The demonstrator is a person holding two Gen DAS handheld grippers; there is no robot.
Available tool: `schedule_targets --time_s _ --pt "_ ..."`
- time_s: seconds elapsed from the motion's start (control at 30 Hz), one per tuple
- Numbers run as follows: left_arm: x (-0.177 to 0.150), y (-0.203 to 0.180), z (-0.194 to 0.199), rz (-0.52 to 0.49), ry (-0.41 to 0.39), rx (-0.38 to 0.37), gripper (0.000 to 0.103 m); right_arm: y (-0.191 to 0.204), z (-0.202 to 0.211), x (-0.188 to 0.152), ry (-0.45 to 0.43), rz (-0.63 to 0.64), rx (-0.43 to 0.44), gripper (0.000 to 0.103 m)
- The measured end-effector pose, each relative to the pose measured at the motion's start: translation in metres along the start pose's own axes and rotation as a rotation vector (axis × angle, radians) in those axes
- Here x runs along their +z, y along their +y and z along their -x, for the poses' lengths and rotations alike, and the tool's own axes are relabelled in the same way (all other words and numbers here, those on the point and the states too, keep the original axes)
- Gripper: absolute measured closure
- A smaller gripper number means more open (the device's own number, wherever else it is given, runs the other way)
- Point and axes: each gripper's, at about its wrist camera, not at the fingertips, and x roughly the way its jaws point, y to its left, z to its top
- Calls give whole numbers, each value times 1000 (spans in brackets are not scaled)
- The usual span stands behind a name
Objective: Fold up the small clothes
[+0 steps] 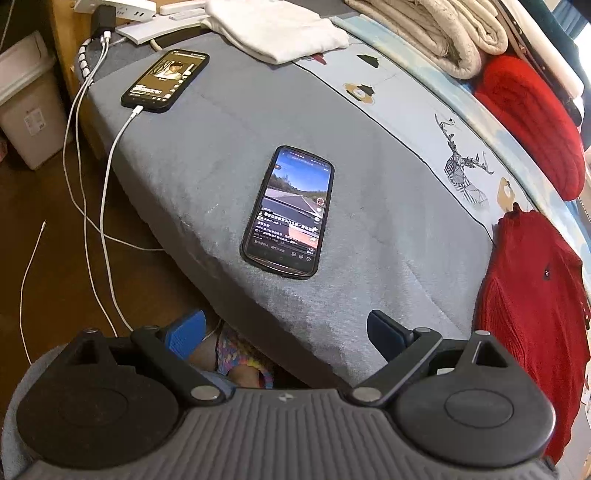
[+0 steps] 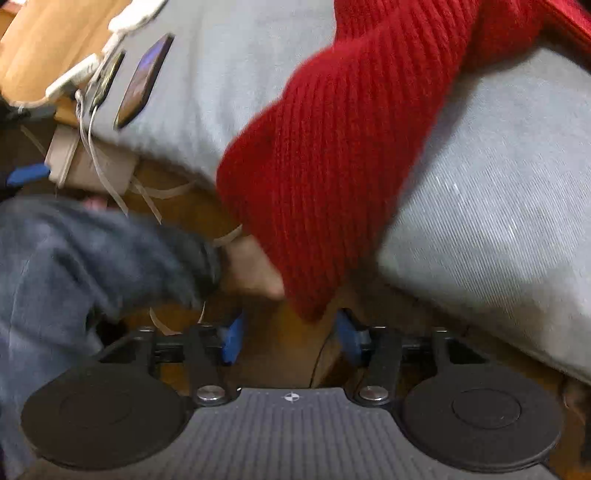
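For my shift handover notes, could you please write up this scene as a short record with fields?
surface: grey bed cover
garment: red knit sweater, sleeve hanging over the bed edge
right gripper: open, sleeve end at the gap, pads not touching it
left gripper: open, empty, over the bed edge
clutter: lit phone mid-bed; charging phone near the corner
already folded: white garment

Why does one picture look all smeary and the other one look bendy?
Right wrist view: motion blur smears the red sweater and the grey sleeve. Left wrist view: sharp, but the fisheye lens curves the bed edge; the near phone has a bright, readable screen.
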Motion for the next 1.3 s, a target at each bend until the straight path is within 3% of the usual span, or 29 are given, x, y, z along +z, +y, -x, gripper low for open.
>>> schedule_targets --time_s 0.1,0.23,0.33,0.37,0.43,0.47,0.5,0.53,0.57,0.6,0.67,0.83,0.93,1.03,1.13,1.2,1.3 --pt "1 3 -2 -1 7 -10 7 12 23 7 -3 73 -36 96" --pt "2 1 -4 -5 5 -17 7 47 115 26 50 365 -90 97" --pt "3 -3 -4 -4 0 -23 7 68 187 69 29 634 -272 97" --pt "3 -4 -3 -5 -3 -25 7 72 202 88 -4 686 -351 97" --pt "3 -7 -1 -12 -8 -24 7 78 230 134 -169 721 -527 95" --pt "2 -10 0 -21 -10 -24 7 77 242 149 -282 703 -596 87" --pt "1 -14 1 -34 -11 -24 7 76 257 165 -442 654 -680 68" --pt "-1 -19 2 -60 -13 -28 7 73 267 172 -516 604 -710 55" --pt "-3 -26 2 -93 -16 -33 7 67 281 173 -582 535 -686 37" --pt "-5 -33 2 -129 -19 -37 7 61 292 166 -631 490 -633 32" --pt "-10 -54 0 -211 -24 -63 7 44 303 140 -681 415 -534 32" --pt "-23 -135 -11 -458 -32 -159 7 0 287 72 -648 243 -478 32" --pt "-31 -193 -24 -612 -53 -212 6 -19 262 56 -627 143 -449 32" --pt "-37 -240 -50 -718 -61 -233 7 -39 244 53 -633 8 -356 32" --pt "-38 -273 -79 -804 -47 -248 33 -60 218 51 -584 -110 -230 37" --pt "-36 -285 -94 -812 -51 -239 34 -63 197 47 -556 -112 -182 55" --pt "-31 -295 -108 -800 -53 -286 34 -56 173 46 -562 -72 -175 58"
